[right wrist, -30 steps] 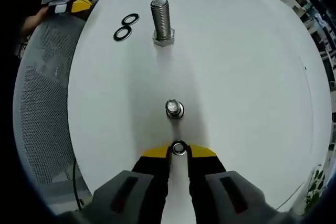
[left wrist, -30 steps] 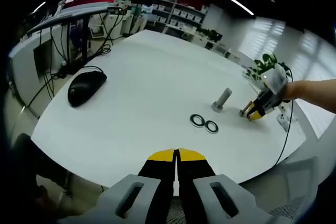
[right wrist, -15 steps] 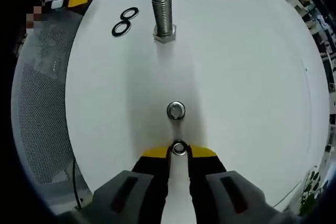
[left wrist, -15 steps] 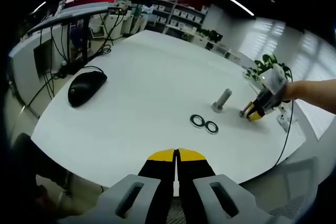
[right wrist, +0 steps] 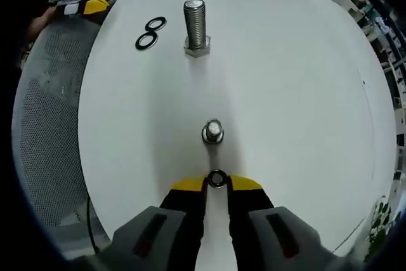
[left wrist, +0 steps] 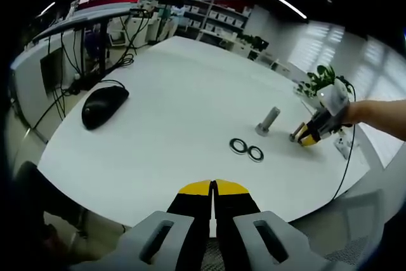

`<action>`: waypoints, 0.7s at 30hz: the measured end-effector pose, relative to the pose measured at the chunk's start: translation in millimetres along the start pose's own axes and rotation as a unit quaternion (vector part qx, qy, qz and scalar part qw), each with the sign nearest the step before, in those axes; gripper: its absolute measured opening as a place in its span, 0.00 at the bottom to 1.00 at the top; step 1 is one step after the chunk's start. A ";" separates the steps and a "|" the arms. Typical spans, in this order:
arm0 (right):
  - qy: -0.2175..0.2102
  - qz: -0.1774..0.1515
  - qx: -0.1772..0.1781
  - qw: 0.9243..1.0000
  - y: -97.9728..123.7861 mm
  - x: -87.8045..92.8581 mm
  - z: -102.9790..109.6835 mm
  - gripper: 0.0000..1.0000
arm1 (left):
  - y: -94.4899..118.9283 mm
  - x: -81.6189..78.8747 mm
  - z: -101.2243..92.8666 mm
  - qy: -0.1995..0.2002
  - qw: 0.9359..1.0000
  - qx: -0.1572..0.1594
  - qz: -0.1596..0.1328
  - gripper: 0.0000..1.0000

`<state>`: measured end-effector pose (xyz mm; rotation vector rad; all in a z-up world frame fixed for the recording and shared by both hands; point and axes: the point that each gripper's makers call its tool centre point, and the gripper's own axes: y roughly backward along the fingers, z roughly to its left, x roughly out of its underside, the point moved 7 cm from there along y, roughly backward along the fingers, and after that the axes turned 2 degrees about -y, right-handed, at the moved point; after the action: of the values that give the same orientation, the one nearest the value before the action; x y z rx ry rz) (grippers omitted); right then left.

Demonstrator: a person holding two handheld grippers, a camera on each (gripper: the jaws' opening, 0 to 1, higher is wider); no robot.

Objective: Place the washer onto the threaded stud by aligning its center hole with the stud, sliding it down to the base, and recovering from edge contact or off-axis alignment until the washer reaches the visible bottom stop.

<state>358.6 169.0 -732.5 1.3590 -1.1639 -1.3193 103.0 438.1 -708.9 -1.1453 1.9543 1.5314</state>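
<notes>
My right gripper [right wrist: 216,183] pinches the washer [right wrist: 217,178] between its fingers at lower centre, just short of the small stud [right wrist: 212,132] on the tabletop [right wrist: 298,80]. My left gripper [left wrist: 213,188] is closed, empty.

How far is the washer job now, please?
Done: the right gripper has a small washer pinched at its tips. In hand: it hovers just short of the short stud. Left: centre the hole over the stud and slide it down to the base.
</notes>
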 end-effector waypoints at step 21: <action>-0.012 0.004 -0.007 1.000 0.6 2.1 -4.2 0.14 | -0.5 -0.5 0.4 -0.001 1.000 0.000 0.000 0.00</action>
<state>362.7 166.8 -732.1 1.3302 -1.1736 -1.3384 103.6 438.6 -709.0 -1.1439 1.9523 1.5329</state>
